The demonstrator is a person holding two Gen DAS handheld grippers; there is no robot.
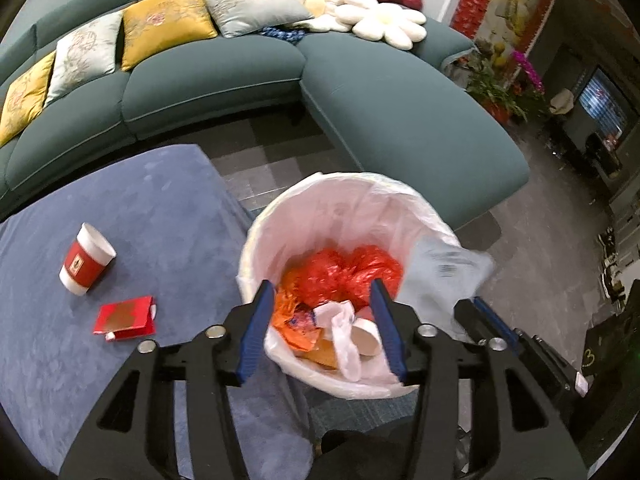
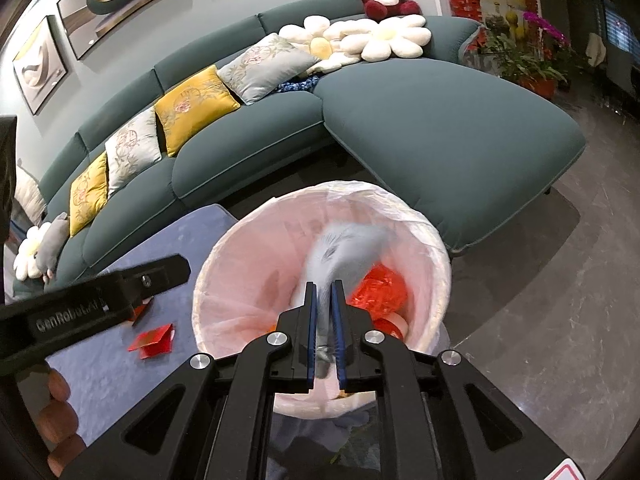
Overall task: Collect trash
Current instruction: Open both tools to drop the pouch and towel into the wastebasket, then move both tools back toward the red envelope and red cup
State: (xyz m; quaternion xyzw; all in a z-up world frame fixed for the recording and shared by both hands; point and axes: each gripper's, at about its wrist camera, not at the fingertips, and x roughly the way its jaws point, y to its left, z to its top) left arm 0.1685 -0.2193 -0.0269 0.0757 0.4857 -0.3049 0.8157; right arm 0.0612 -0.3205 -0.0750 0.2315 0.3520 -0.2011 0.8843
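Note:
A white-lined trash bin (image 1: pixel 276 216) (image 2: pixel 224 264) stands beside a blue-covered table (image 1: pixel 132 216), holding red plastic, orange wrappers and white cups. My left gripper (image 1: pixel 322 292) is open and empty above the bin's near rim. My right gripper (image 2: pixel 324 286) is shut on a pale blue-grey plastic bag (image 2: pixel 344 248), held over the bin; the bag (image 1: pixel 444 268) shows blurred at the bin's right rim in the left wrist view. On the table lie a red-sleeved paper cup (image 1: pixel 86 258) on its side and a red envelope packet (image 1: pixel 124 316) (image 2: pixel 154 338).
A teal sectional sofa (image 1: pixel 400 120) (image 2: pixel 440 128) with yellow and grey cushions curves behind the bin and table. Potted flowers (image 1: pixel 500 84) stand at the right. The left gripper's body (image 2: pixel 100 300) crosses the right wrist view over the table.

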